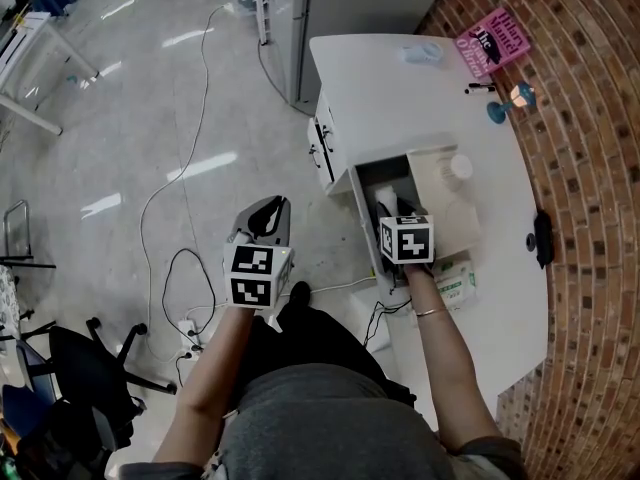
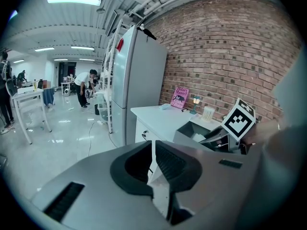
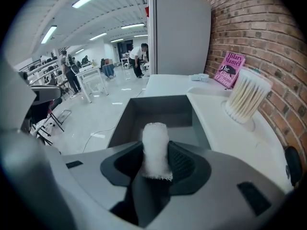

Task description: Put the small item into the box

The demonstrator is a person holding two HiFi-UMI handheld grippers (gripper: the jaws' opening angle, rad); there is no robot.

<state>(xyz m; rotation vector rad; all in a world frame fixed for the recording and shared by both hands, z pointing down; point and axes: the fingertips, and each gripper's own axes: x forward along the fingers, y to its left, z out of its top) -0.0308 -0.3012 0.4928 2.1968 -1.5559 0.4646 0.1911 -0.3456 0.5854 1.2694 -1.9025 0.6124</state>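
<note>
My right gripper (image 1: 390, 202) (image 3: 156, 159) is shut on a small white gauze-like roll (image 3: 155, 145) (image 1: 384, 196), which stands upright between the pads. It hovers at the near end of an open grey box (image 3: 153, 110) (image 1: 378, 176) set at the white desk's left edge. My left gripper (image 1: 268, 210) (image 2: 153, 164) hangs over the floor to the left of the desk. Its jaws are shut with nothing between them. In the left gripper view the right gripper's marker cube (image 2: 243, 120) shows beside the box.
A jar of cotton swabs (image 3: 247, 98) (image 1: 456, 168) stands on the white ledge right of the box. A pink book (image 1: 492, 40), a small blue lamp (image 1: 510, 100) and a wipes packet (image 1: 455, 280) lie on the desk (image 1: 400, 98). Cables and a power strip (image 1: 188, 330) are on the floor.
</note>
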